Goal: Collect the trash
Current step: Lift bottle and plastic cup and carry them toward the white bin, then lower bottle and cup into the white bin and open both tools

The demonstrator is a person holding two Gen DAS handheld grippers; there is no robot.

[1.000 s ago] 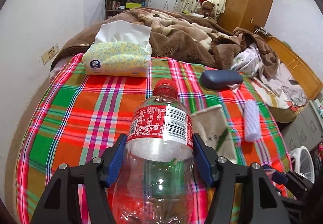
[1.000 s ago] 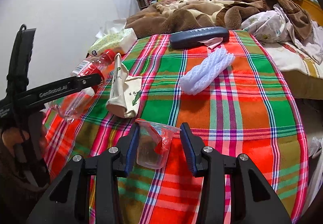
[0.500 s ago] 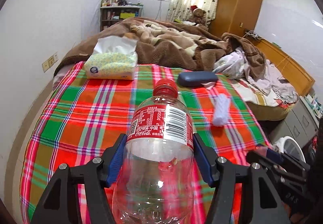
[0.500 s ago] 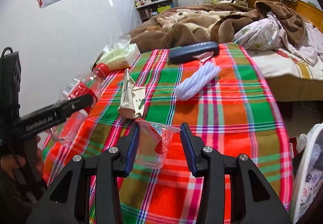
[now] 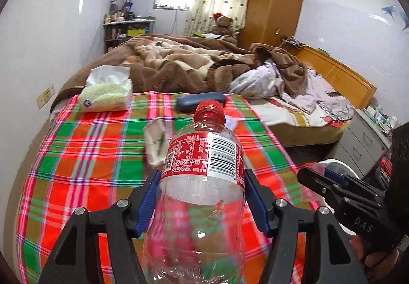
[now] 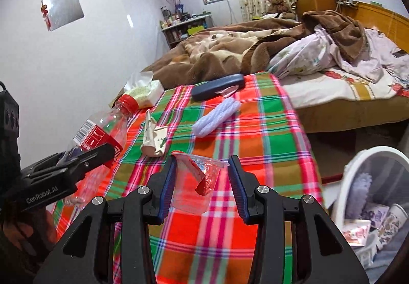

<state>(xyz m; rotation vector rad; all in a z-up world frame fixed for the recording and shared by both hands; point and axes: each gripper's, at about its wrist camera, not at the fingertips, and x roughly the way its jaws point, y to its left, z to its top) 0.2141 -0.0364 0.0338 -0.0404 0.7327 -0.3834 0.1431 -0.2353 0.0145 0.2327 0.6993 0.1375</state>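
My left gripper (image 5: 202, 176) is shut on a clear, empty cola bottle (image 5: 202, 181) with a red cap and red label, pads pressing its sides just below the label. The bottle (image 6: 102, 130) hangs tilted above the left edge of the plaid cloth (image 6: 268, 146). My right gripper (image 6: 202, 163) is shut on a clear plastic cup (image 6: 196, 186) with a red scrap inside, held above the cloth's near part. A crumpled paper cup (image 6: 154, 138) and a white foam net sleeve (image 6: 216, 117) lie on the cloth beyond both grippers.
A white bin (image 6: 375, 149) with trash inside stands on the floor at the lower right. A dark blue case (image 6: 217, 86) and a tissue pack (image 5: 106, 96) lie at the cloth's far end. Behind is a bed with brown blankets; a white wall runs along the left.
Both grippers have risen and drawn back from the cloth, each keeping its grip. The cloth's items look smaller and farther, and the white bin has come into view at the right.
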